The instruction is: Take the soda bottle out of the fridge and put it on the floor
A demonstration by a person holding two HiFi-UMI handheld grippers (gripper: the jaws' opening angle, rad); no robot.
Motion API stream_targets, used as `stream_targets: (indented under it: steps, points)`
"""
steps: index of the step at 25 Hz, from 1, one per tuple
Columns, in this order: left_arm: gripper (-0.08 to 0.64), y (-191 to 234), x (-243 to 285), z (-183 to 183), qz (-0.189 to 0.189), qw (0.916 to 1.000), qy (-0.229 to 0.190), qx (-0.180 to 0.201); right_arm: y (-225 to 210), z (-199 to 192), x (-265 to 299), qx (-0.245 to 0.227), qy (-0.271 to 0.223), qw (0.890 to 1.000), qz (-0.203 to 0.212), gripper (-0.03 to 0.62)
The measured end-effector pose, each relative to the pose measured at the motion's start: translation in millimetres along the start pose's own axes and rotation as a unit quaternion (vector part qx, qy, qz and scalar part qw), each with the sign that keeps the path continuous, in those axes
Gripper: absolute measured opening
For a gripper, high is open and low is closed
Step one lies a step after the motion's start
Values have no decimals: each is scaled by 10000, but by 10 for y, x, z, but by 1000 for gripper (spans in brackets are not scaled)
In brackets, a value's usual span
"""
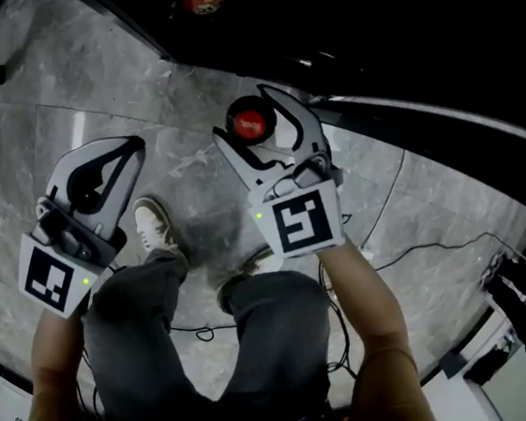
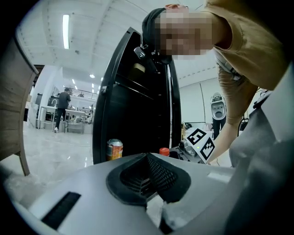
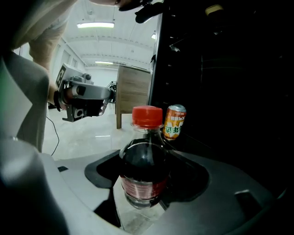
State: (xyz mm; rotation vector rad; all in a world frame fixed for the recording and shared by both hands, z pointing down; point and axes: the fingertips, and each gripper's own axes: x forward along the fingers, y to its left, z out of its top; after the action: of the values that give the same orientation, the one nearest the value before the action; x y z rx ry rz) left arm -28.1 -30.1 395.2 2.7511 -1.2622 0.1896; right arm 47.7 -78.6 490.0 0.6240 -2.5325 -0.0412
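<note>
Right claw (image 1: 251,119) pinching the soda bottle (image 3: 143,165), center frame, clear of the fridge (image 3: 229,69), over the floor (image 1: 71,95). Left claw (image 1: 129,150) pressed together, empty. Looks like the placing step. Next: set it down upright, away from the can (image 3: 174,121), then release.

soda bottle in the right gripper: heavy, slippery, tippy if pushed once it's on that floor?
Probably heavy for its size: the soda bottle looks full of dark liquid up to the neck. Its smooth round wall may twist in the right gripper. On the glossy floor, a high push would likely tip it.
</note>
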Motion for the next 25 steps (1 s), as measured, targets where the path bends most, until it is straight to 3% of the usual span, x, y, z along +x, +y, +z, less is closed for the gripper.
stream_targets:
  steps: [5, 10, 13, 18, 25]
  points:
    - [2, 111, 140, -408, -114, 9998, -77, 113, -23, -495, 392, 122, -24, 9999, -2, 302]
    - [2, 141, 280, -720, -502, 9980, -4, 387, 7, -855, 686, 299, -36, 9995, 72, 302]
    - [2, 182, 364, -943, -552, 9975, 0, 434, 86, -1001, 834, 172, -17, 9995, 248, 302]
    - [2, 202, 576, -1260, -498, 9985, 1, 209, 61, -1149, 995, -37, -118, 9993, 358, 302]
    - [2, 161, 679, -1157, -380, 9992, -75, -83, 78, -1495, 1084, 423, -8, 9989, 214, 302]
